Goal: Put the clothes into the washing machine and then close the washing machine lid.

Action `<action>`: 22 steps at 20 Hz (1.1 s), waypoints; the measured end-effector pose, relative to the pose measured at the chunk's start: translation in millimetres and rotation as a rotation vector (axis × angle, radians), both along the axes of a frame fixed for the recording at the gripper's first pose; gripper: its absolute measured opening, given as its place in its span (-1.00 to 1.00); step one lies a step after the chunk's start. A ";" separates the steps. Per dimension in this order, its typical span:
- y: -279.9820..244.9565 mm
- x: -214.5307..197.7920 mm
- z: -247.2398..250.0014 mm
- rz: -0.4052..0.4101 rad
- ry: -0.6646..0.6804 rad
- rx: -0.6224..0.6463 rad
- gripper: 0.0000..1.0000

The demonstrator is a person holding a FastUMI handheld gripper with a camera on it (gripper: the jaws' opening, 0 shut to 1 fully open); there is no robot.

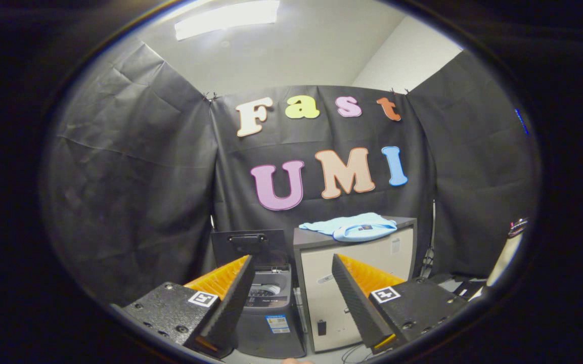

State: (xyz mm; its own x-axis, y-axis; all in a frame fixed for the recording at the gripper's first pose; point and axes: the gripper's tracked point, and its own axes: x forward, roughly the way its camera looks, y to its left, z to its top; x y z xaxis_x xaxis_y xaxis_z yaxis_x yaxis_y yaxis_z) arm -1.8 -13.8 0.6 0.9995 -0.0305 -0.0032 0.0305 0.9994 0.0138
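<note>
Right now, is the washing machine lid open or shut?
Open: the washing machine lid stands raised at the back, drum opening exposed. The gripper is open, empty.

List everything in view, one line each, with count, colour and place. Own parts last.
washer: one, dark grey, on the floor beyond the tongs, left of the cabinet.
lid: one, black, raised upright at the back of the washer.
cabinet: one, cream front with dark top, right of the washer.
shirt: one, light blue, folded on the cabinet top.
cables: a few, dark, hanging right of the cabinet.
ceiling light: one, white, overhead.
tongs: one pair, fingers spread apart with nothing between them, aimed at the washer and cabinet.
</note>
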 end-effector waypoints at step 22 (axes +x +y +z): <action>-93.3 231.8 -5.9 -0.071 0.341 -0.118 0.90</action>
State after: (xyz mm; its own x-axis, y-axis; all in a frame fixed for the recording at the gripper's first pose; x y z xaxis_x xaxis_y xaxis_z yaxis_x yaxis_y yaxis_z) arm 230.0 -107.1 -5.3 0.9370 -0.1198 -0.3283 0.0828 0.9888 -0.1245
